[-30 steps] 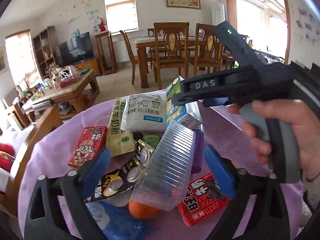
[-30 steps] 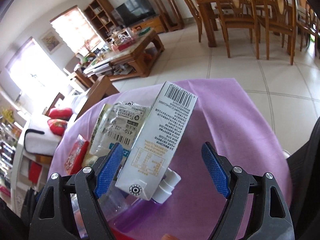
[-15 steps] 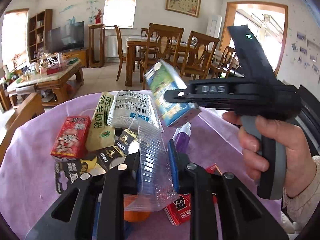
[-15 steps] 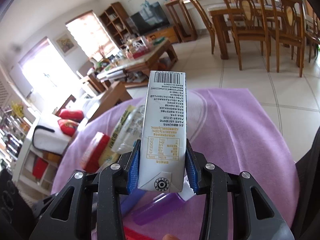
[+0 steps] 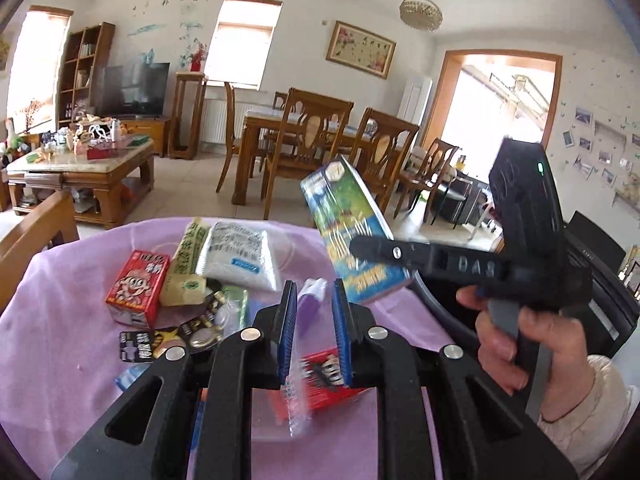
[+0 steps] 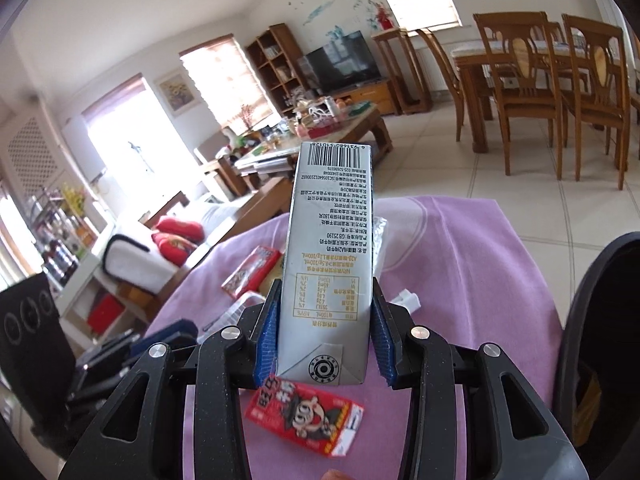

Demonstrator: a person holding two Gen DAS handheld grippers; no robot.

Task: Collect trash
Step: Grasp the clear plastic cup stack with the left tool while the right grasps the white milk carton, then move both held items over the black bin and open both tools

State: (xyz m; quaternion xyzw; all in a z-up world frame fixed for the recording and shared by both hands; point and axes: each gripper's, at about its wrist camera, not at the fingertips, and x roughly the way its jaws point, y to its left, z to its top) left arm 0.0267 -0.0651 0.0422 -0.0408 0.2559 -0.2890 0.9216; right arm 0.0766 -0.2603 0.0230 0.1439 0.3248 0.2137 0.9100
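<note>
- My right gripper (image 6: pixel 325 344) is clamped on a tall silver milk carton with black print and a barcode (image 6: pixel 330 264); both blue pads press its narrow sides near the folded base, and its jaws have just been closing onto it.
- The carton is lifted clear of the round table under a lilac cloth (image 6: pixel 472 256), barcode end pointing away from me. In the left wrist view its blue-and-green printed face (image 5: pixel 352 236) shows, tilted, in my right gripper (image 5: pixel 374 246).
- My left gripper (image 5: pixel 316 332) is nearly closed; its jaws have just been closing. A crushed clear ribbed plastic cup (image 5: pixel 296 396) sits between the blue pads, blurred, hanging below them. The grip looks tight, pads squeezing the flattened plastic.
- My right hand (image 5: pixel 516 344) wraps the gripper handle, a pale sleeve at the wrist.
- Remaining on the cloth: a red cartoon-printed drink box (image 5: pixel 136 288), a pale yellow-green snack packet (image 5: pixel 186 268), a white plastic pouch with a blue label (image 5: pixel 240 256), a black blister card of button cells (image 5: pixel 172 340), a purple plastic bottle (image 5: pixel 314 300).
- A second red cartoon box (image 6: pixel 304 420) lies flat just beneath the carton.
- A black round bin rim (image 6: pixel 600 320) stands at the table's right edge.
</note>
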